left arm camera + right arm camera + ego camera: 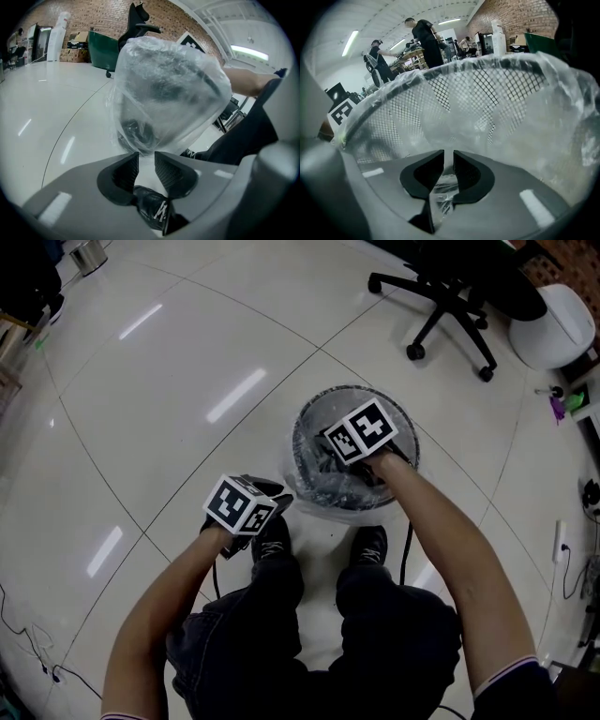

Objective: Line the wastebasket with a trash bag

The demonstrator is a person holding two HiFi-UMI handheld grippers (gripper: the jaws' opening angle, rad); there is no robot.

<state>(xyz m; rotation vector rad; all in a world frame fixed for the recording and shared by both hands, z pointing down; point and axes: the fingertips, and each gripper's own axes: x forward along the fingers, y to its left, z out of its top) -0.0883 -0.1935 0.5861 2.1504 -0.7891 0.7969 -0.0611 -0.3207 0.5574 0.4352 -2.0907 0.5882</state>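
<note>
both grippers are sitting at the mesh wastebasket point(352, 390), which is standing on the floor point(187, 352) just ahead of the person's shoes point(272, 538), with the clear trash bag point(347, 512) lying inside it and folding over its rim. the right gripper point(448, 161) is reaching inside, jaws narrowly apart, bag film lying loose between them. the left gripper point(146, 164) is hovering just outside the rim, jaws parted and gripping nothing.
</note>
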